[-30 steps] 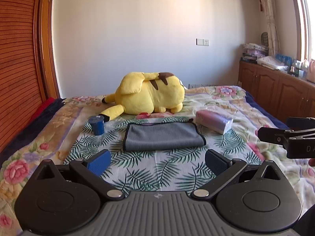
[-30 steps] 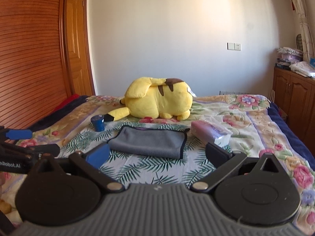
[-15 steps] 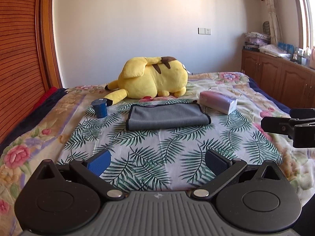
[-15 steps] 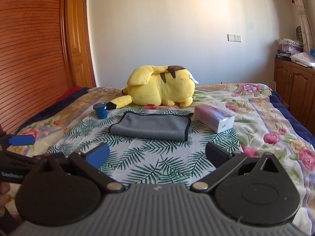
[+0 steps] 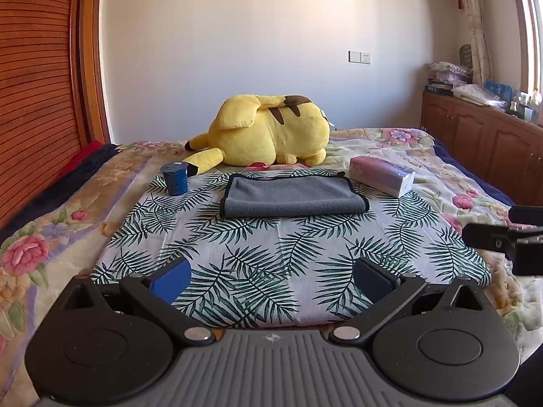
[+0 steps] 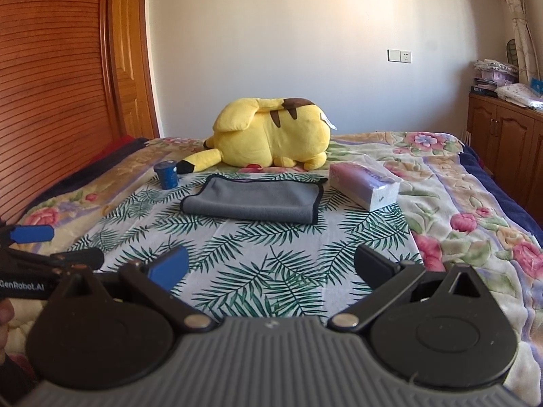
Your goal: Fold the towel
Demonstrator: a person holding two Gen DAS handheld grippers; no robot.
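From the left wrist view, you are holding your left gripper [image 5: 271,279] with its jaws spread wide and empty, low over the near edge of the leaf-print cloth [image 5: 288,257]. The gray towel [image 5: 293,195] is lying folded and flat near the cloth's far edge, now looking farther from the fingers than a second ago; you are backing away. A blue cup [image 5: 174,179] is standing left of it, a tissue pack [image 5: 381,175] right, a yellow plush toy [image 5: 268,134] behind.

From the right wrist view, your right gripper [image 6: 271,266] is likewise gaping apart, holding nothing, and the towel [image 6: 253,200] is sitting well ahead, more cloth [image 6: 258,271] showing than before.
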